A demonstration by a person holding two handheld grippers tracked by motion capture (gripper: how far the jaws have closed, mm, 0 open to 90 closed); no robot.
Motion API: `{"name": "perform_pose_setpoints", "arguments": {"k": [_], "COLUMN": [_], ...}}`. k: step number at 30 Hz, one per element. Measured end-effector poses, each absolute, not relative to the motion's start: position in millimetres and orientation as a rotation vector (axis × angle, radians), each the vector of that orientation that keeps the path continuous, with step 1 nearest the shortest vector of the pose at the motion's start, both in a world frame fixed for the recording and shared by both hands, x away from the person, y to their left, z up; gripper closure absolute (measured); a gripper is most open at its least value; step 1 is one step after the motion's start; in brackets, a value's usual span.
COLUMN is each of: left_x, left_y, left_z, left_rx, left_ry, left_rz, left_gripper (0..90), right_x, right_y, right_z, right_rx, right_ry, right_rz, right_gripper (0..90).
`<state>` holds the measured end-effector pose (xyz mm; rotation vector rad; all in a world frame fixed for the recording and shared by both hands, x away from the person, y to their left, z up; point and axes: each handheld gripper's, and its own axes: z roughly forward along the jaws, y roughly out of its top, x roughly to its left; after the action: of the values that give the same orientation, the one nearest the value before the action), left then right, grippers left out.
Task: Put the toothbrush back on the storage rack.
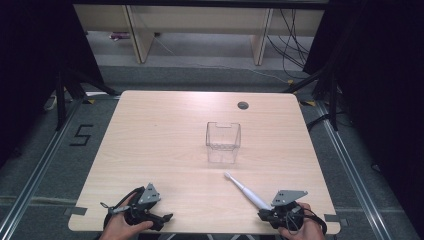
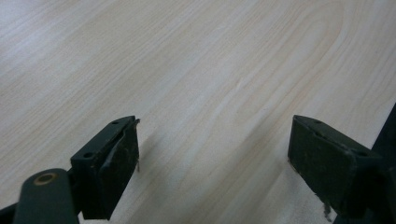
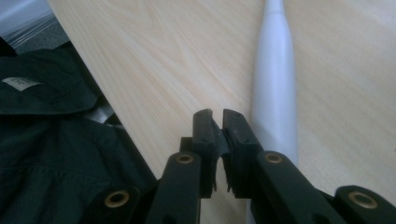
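Note:
A white electric toothbrush (image 1: 245, 190) lies flat on the wooden table (image 1: 160, 130), its head pointing toward a clear plastic box (image 1: 223, 142) near the middle. My right gripper (image 1: 263, 215) rests at the table's front edge by the handle's end. In the right gripper view the handle (image 3: 275, 79) runs just right of my right gripper (image 3: 217, 114), whose jaws stand almost together with only a thin slit and nothing in it. My left gripper (image 1: 167, 217) lies at the front left. Its jaws are wide apart over bare wood in the left gripper view (image 2: 215, 128).
A round cable hole (image 1: 243, 105) sits near the table's far edge. Dark fabric (image 3: 51, 140) hangs past the front edge of the table, beside the right gripper. Grey floor, metal rails and black stands surround the table.

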<state>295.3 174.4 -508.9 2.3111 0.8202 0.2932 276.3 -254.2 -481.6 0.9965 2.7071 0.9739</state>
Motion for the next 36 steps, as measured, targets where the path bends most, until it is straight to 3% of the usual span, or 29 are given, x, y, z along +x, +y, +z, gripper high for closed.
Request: {"name": "perform_pose_setpoints", "arguments": {"k": [11,18,36], "left_x": [296.0,296.2,296.0], "left_y": [174.5,174.6,175.0], "left_z": [-509.1,-508.9,-508.5], "left_rx": [2.310,2.309,2.301], "left_ry": [0.821,0.820,0.828], "left_rz": [0.294,0.294,0.290], "left_gripper": [15.8,15.8,15.8], "right_x": [290.5,307.5,340.9], "right_y": [-243.6,-230.1,-203.3], "right_z": [-458.4,-460.1,-468.7], "right_rx": [0.994,0.973,0.932], "right_ry": [2.639,2.700,2.810], "right_rz": [0.794,0.690,0.462], "right_gripper": [60.3,54.2,51.5]}}
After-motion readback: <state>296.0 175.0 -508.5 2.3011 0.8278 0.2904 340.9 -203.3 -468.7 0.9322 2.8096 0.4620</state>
